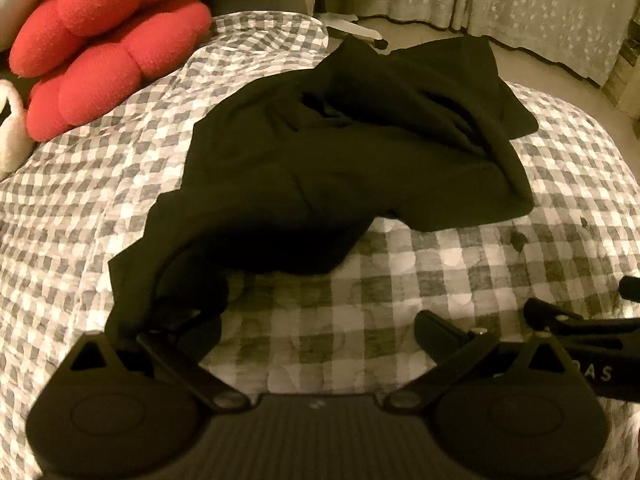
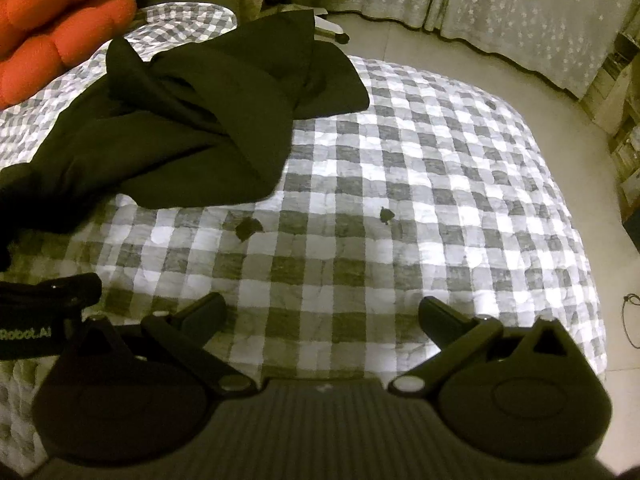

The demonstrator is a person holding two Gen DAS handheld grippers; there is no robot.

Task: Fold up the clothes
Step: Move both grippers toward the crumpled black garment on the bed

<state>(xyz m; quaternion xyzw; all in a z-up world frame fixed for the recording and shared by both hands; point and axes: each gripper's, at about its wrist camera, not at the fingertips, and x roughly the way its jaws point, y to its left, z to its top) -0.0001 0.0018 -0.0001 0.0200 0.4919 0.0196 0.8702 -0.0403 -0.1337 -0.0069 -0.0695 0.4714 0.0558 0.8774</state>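
A black garment [image 1: 340, 160] lies crumpled on the grey-and-white checked quilt [image 1: 400, 300] of a bed. In the right wrist view the garment [image 2: 180, 132] fills the upper left. My left gripper [image 1: 316, 324] is open and points down at the quilt just in front of the garment's near edge. Its left finger [image 1: 188, 320] is at a trailing dark fold; whether they touch is unclear. My right gripper [image 2: 322, 312] is open over bare quilt [image 2: 400, 200], to the right of the garment, with nothing between its fingers. Each gripper shows at the edge of the other's view.
A red padded cushion [image 1: 100, 48] lies at the bed's far left, with a white soft item [image 1: 12, 128] beside it. Small dark scraps [image 2: 248, 228] dot the quilt. Past the bed are floor, patterned curtains [image 2: 520, 12] and shelving [image 2: 624, 120] at the right.
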